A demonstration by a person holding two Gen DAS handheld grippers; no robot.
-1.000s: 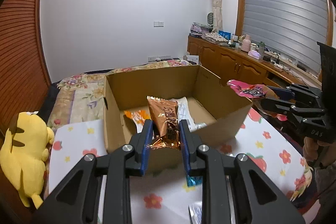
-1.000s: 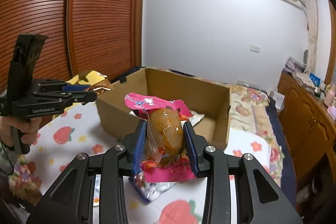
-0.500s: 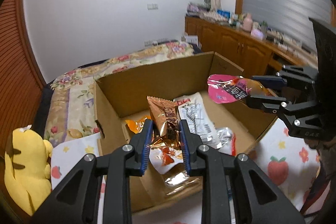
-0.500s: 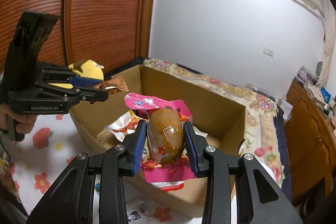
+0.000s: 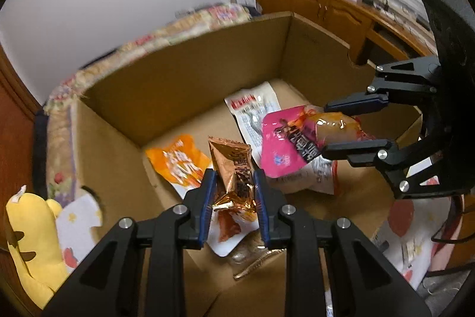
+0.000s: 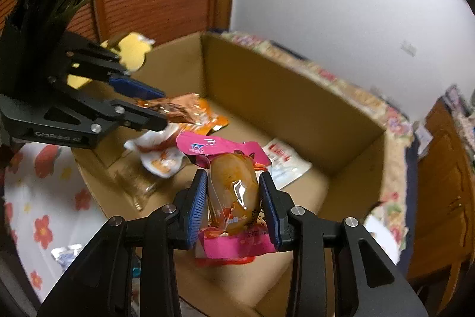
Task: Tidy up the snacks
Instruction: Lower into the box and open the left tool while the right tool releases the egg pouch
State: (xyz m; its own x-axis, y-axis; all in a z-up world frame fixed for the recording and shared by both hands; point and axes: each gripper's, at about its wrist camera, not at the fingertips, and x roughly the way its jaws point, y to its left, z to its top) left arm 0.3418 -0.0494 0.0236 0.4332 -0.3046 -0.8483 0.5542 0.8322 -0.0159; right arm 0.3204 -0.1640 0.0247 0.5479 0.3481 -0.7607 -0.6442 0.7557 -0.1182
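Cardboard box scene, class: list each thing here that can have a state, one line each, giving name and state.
Cardboard box: open-topped, holding several packets.
Left gripper: fingers shut on copper foil packet, above the box.
Right gripper: fingers shut on pink packet, above the box.
Orange packet: lying flat in box.
White packet: lying flat in box.

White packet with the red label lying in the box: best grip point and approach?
Take the white packet by its far, red-labelled edge, coming from above. It lies flat on the floor of the cardboard box, and its near end is tucked under the pink packet, so only the far end is free to pinch.
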